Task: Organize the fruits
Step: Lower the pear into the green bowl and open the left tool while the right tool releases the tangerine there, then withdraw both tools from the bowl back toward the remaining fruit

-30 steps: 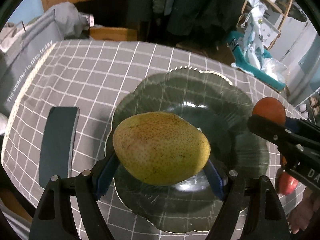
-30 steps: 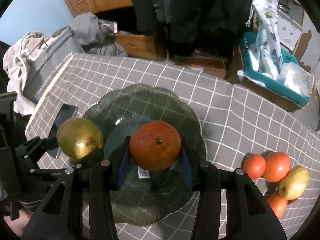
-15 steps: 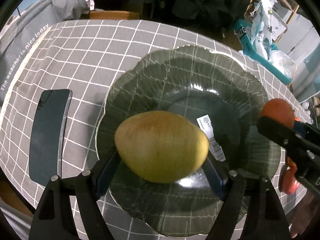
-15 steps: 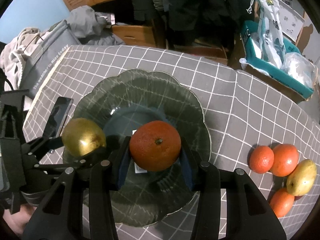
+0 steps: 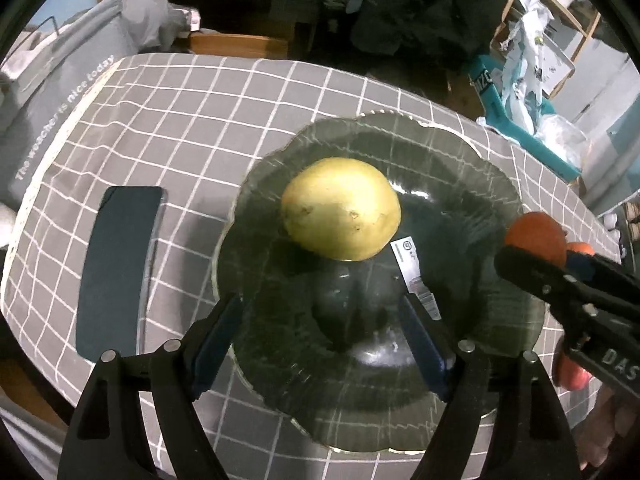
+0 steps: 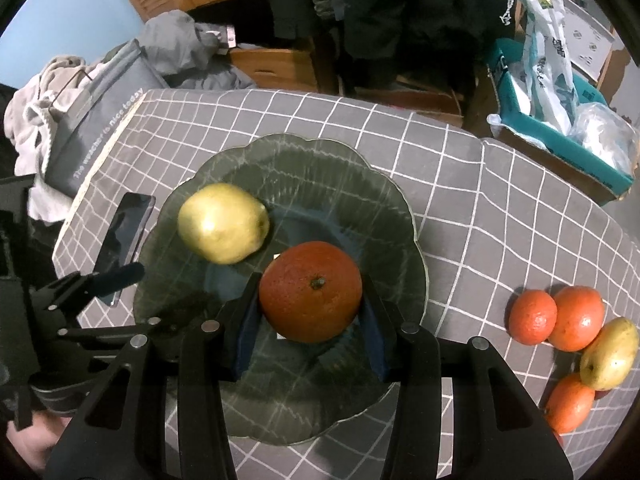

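While the left hand-held gripper (image 5: pixel 320 330) gapes empty behind the yellow-green pear (image 5: pixel 341 209), the right hand-held gripper (image 6: pixel 310 320) clamps the round orange (image 6: pixel 311 292) directly above the dark green scalloped glass plate (image 6: pixel 384 216).

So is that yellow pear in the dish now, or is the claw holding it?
In the dish. The pear sits on the green dish, and the left claw is open and clear of it.

A yellow-green pear (image 6: pixel 222 222) lies on a dark green glass plate (image 6: pixel 384 216). The orange (image 6: pixel 311 291) is deep orange-red. The tablecloth (image 6: pixel 500 208) is grey with a white grid.
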Action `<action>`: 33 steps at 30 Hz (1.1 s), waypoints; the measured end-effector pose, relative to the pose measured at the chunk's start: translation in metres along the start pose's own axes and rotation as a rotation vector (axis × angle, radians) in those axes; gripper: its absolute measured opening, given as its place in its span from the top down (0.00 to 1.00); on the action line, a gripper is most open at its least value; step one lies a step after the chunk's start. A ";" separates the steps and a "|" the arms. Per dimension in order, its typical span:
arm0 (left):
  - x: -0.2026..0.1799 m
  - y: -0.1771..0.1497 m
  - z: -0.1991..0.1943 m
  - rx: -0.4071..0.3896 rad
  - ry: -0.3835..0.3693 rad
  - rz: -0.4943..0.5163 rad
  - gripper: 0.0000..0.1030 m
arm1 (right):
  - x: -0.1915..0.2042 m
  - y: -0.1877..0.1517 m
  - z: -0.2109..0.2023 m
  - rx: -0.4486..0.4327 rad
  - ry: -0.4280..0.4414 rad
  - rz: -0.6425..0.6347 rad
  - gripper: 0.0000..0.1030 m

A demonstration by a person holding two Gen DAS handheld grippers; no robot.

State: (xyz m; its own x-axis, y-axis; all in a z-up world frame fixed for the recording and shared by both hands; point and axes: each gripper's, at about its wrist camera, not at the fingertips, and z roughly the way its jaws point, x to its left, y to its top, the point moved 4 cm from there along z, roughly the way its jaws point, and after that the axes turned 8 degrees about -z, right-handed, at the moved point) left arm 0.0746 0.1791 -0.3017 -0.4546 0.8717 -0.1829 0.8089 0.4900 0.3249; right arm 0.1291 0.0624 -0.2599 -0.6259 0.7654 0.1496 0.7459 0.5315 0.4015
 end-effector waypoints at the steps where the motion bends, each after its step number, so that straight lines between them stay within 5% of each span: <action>1: 0.002 0.000 -0.002 -0.005 0.001 -0.005 0.20 | 0.001 0.000 0.001 0.003 0.002 0.000 0.56; 12: 0.013 0.003 -0.016 -0.031 0.024 -0.025 0.20 | 0.002 -0.004 0.005 0.030 0.011 0.001 0.55; 17: 0.010 0.003 -0.022 -0.041 0.026 -0.013 0.20 | 0.001 -0.001 -0.004 -0.006 0.024 0.011 0.36; 33: -0.020 0.003 -0.065 -0.124 -0.017 0.039 0.17 | -0.017 0.002 -0.073 -0.127 -0.068 0.042 0.36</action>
State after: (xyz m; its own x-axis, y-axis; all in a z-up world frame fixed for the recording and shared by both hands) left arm 0.0618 0.1625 -0.2369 -0.4163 0.8906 -0.1829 0.7731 0.4526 0.4443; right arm 0.1248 0.0239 -0.1953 -0.5742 0.8115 0.1086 0.7337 0.4511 0.5081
